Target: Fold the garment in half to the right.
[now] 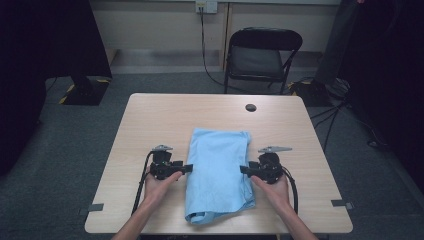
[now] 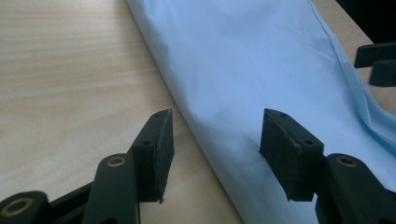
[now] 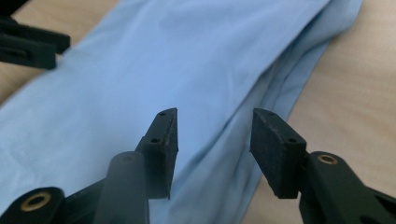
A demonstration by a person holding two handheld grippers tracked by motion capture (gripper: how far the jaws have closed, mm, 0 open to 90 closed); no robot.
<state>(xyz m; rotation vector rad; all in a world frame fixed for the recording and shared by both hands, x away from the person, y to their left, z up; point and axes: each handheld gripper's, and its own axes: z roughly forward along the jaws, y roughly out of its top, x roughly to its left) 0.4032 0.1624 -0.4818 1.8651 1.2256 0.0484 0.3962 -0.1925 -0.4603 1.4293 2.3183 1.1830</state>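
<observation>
While both tongs flank cloth, step looks like pre-grasp for next fold. Table (image 1: 150, 115): light wood, carries folded light-blue cloth (image 1: 219, 170) at centre, long axis running away from person, near end by front edge. Left tongs (image 1: 186, 169) at cloth's left edge, half open, holding nothing. Right tongs (image 1: 245, 170) at right edge, half open, empty too. Next move, likely: slide pads over each side edge, pinch, lift together evenly.

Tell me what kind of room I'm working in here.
Probably an office or lab set up for recording: a plain wooden table on grey carpet, a black folding chair by the wall, a wall socket with a cable, and dark stands at the sides.
</observation>
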